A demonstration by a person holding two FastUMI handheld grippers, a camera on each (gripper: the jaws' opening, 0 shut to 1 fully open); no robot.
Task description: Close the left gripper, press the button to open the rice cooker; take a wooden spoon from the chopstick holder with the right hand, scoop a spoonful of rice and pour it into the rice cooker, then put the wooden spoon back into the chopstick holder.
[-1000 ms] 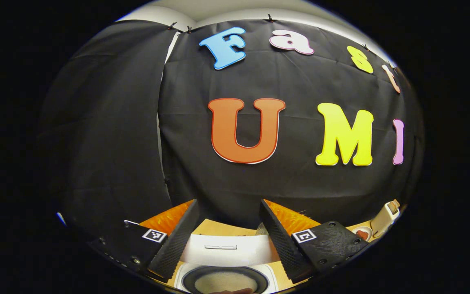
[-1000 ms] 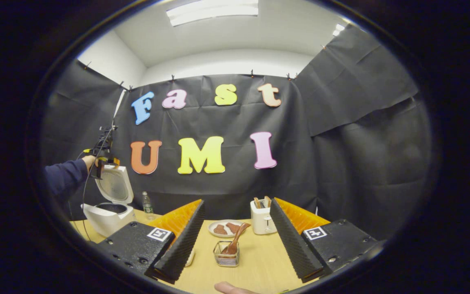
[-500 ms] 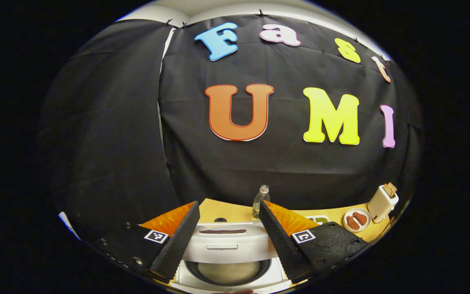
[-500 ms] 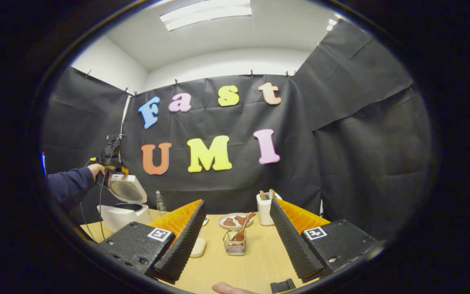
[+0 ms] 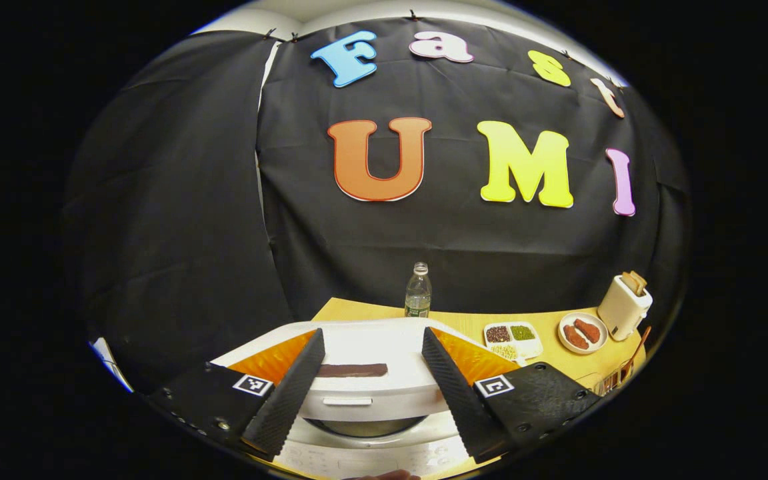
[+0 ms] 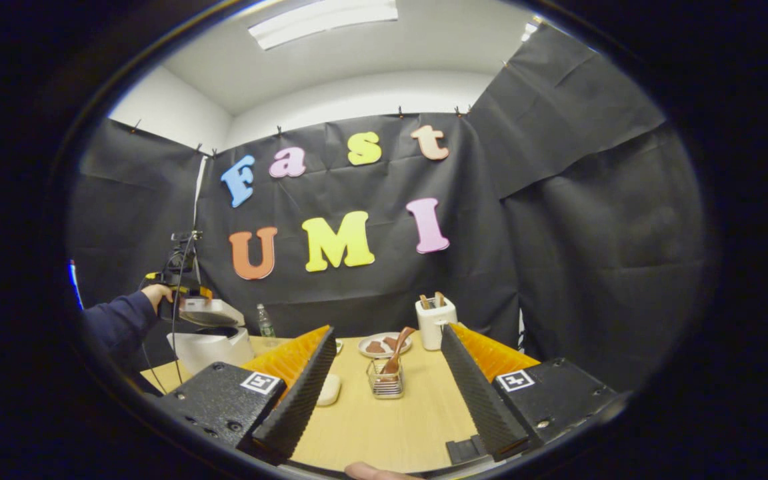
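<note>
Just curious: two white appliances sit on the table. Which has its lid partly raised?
The rice cooker by the sleeve, its lid hanging half open; the toaster has open slots and no lid.

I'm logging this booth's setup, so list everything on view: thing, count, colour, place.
Rice cooker: one, white, table's left end, lid partly lowered.
Water bottle: one, clear, behind the cooker by the wall.
Divided dish: one, white, holding dark, green and pale grains, mid-table.
Plate: one, white, with two brown pieces, beside the toaster.
Toaster: one, white, bread in its slots, at the back.
Chopstick holder: one, wire, mid-table.
Wooden spoon: one, brown, standing in the holder.
Table: one, light wood.
Left gripper: jaws open, over the cooker lid.
Right gripper: jaws open, facing the holder.
Sleeve: one, dark blue, at the cooker.
</note>
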